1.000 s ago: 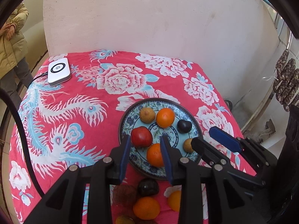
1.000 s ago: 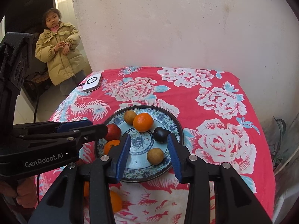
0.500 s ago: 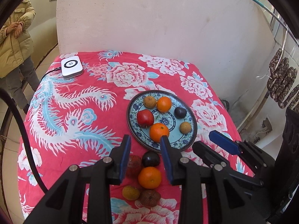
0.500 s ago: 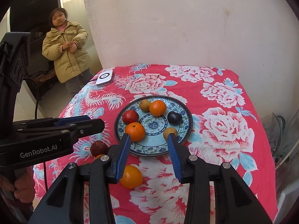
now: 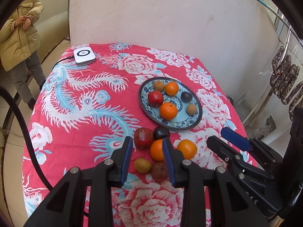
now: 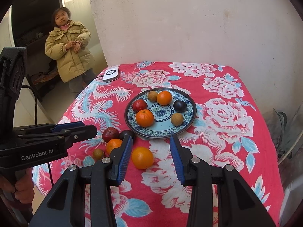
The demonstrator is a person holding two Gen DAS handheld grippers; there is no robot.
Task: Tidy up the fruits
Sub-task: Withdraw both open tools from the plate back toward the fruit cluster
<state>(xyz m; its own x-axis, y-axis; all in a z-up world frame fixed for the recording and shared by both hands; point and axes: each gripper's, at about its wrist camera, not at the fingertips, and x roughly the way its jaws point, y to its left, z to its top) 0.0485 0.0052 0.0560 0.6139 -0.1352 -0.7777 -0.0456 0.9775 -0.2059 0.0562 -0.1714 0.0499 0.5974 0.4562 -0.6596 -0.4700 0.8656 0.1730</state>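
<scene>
A blue patterned plate (image 5: 197, 120) (image 6: 186, 128) holds several fruits: two oranges, a red apple (image 5: 155, 98), a dark plum (image 5: 186, 96) and two small brown fruits. Loose fruits lie on the cloth in front of it: a dark red fruit (image 5: 143, 137), a dark plum (image 5: 161, 133), two oranges (image 5: 156, 150) (image 5: 187, 149), a yellow fruit (image 5: 142, 165) and a wrinkled brown one (image 5: 159, 171). My left gripper (image 5: 147, 158) is open and empty above them. My right gripper (image 6: 151, 156) is open and empty over one orange (image 6: 142, 157).
A red floral cloth (image 5: 85, 98) covers the table against a white wall. A white device (image 5: 84, 56) with a cable lies at the far left corner. A child in a tan coat (image 6: 70, 51) stands beside the table. Dried sausages (image 5: 286, 83) hang at right.
Both grippers have drawn back and up from the plate, so the loose fruits in front of it now show. Both stay open and empty.
</scene>
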